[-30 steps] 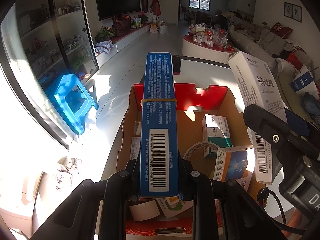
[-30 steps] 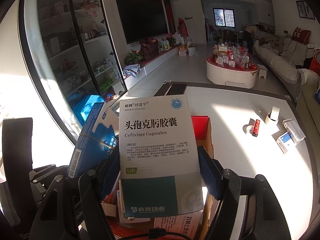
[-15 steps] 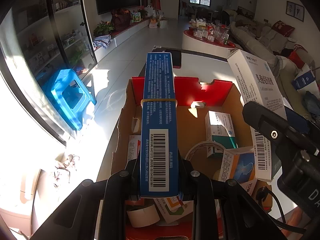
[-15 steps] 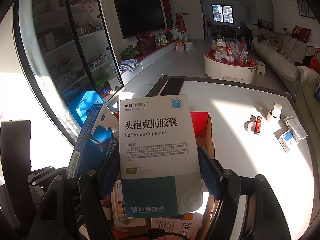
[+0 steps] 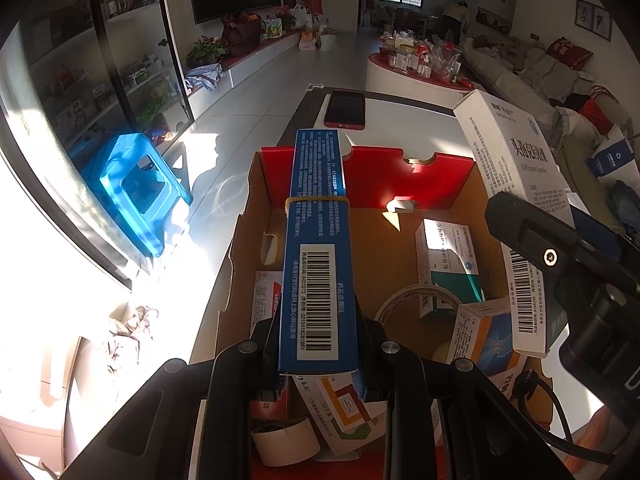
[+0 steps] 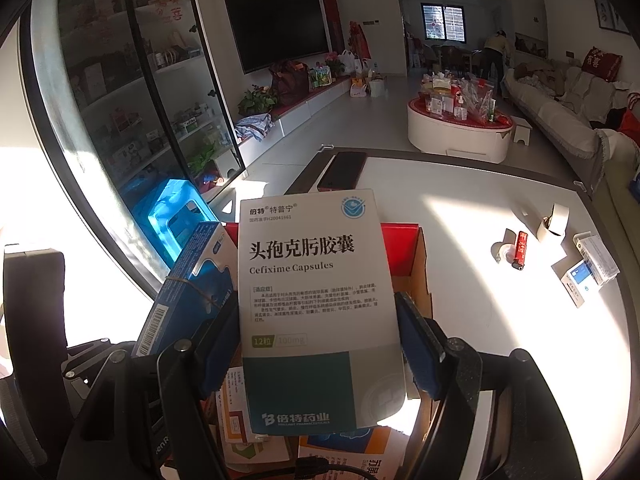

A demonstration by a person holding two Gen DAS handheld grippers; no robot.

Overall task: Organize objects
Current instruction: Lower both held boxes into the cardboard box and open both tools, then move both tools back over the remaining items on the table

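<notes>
1. Your left gripper [image 5: 320, 344] is clamping the long blue box [image 5: 316, 248] with its jaws nearly shut on the narrow sides. The box is hanging over the cardboard box [image 5: 240, 248], toward its 9 o'clock wall.
2. Your right gripper [image 6: 320, 344] is gripping the white Cefixime box [image 6: 316, 300] with its jaws spread wide across it, above the carton's 3 o'clock side.
3. You are risking a collision: the two held boxes are sitting just beside each other, so lowering both together could knock one askew.
4. The long box could catch on the 9 o'clock wall or tip onto the loose packs below, since only its near end is gripped.
5. Count: two held boxes, one carton, one phone [image 5: 345, 110] at 12 o'clock, one lighter [image 6: 520, 250] at 3 o'clock.
</notes>
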